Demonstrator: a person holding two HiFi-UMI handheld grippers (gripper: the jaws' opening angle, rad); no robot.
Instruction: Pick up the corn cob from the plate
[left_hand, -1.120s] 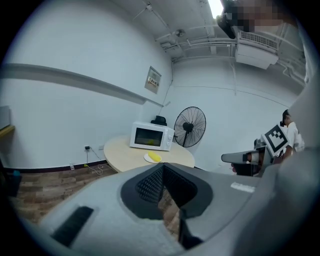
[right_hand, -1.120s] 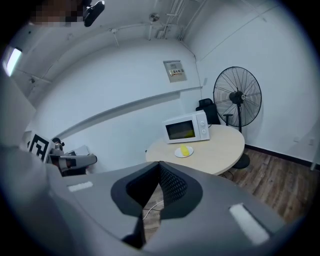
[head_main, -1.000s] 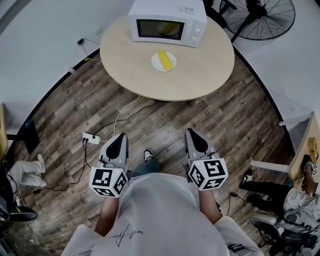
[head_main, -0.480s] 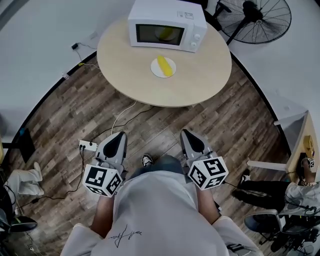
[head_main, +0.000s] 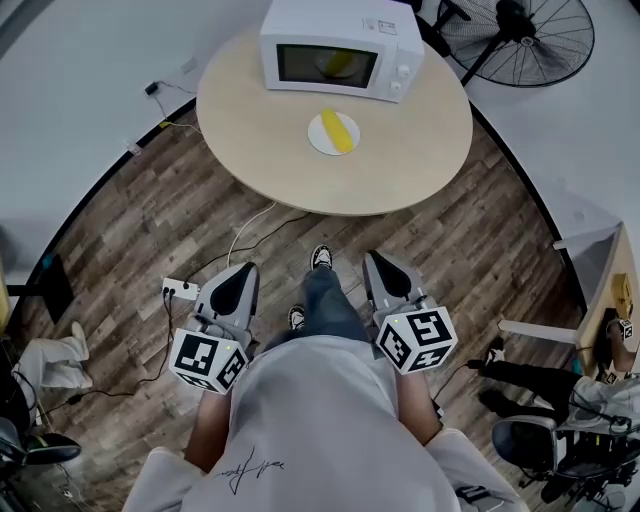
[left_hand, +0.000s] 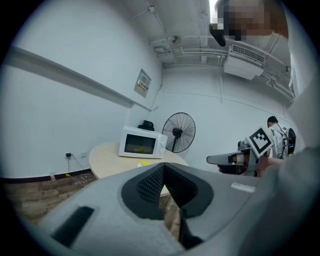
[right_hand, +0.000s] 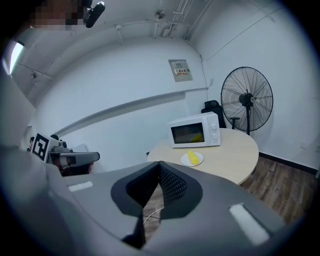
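Note:
The yellow corn cob (head_main: 337, 130) lies on a small white plate (head_main: 318, 140) on the round wooden table (head_main: 250, 110), in front of the microwave. The right gripper view shows the cob (right_hand: 193, 157) far ahead. In the left gripper view only a bit of the plate (left_hand: 145, 163) shows above the jaws. My left gripper (head_main: 240, 272) and right gripper (head_main: 381, 262) are held close to the person's body over the floor, well short of the table. Both have their jaws shut with nothing between them.
A white microwave (head_main: 340, 48) stands at the table's back with something yellow inside. A standing fan (head_main: 520, 35) is behind the table at the right. A power strip (head_main: 181, 291) and cable lie on the wooden floor. A seated person (head_main: 600, 400) is at the far right.
The person has stepped toward the table, one foot now forward between the grippers. Both grippers moved along with the body and stay shut.

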